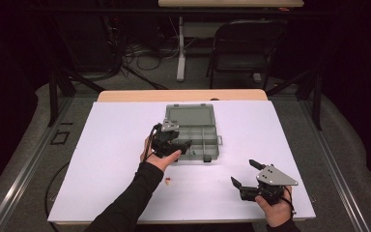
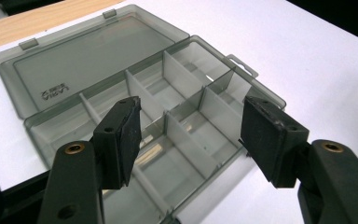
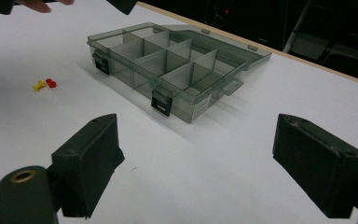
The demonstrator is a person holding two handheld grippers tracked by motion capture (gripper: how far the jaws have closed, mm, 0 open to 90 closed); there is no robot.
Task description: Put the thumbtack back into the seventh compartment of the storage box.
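Left gripper: jaws spread, nothing between them, over the organiser box's near-left compartments.
Right gripper: jaws spread wide, at the box's 5 o'clock.
Pushpins: on the sheet, 7 o'clock from the box.

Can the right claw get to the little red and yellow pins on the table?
Probably yes. The right claw stands open over bare white table, and the red pin and yellow pin lie in the open beside the compartment box, with nothing between.
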